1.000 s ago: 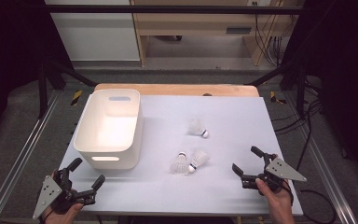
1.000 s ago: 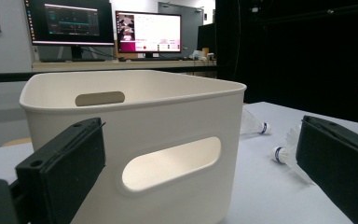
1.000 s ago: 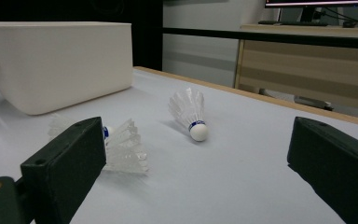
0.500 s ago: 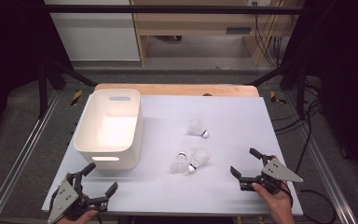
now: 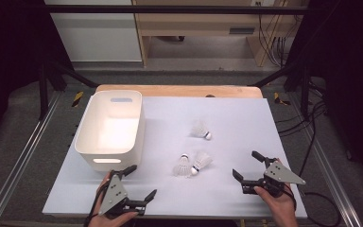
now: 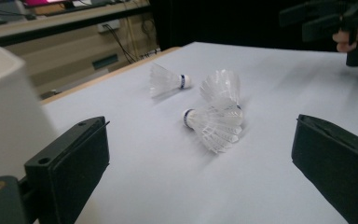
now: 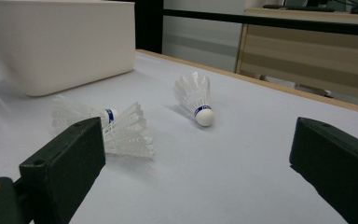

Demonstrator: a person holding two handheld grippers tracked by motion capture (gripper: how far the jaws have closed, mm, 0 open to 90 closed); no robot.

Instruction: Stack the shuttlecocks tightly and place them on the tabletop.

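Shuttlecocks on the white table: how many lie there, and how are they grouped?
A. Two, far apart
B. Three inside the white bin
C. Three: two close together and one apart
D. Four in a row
C: a pair of shuttlecocks lies close together and a lone shuttlecock sits apart, all outside the white bin.

Jaws wide apart — three shuttlecocks ahead, white bin behind.

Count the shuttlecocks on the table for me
3. One shuttlecock lies alone toward the middle of the mat. Two more, and, lie touching nearer the person, between the grippers. The white bin looks empty, though its near wall hides a little.
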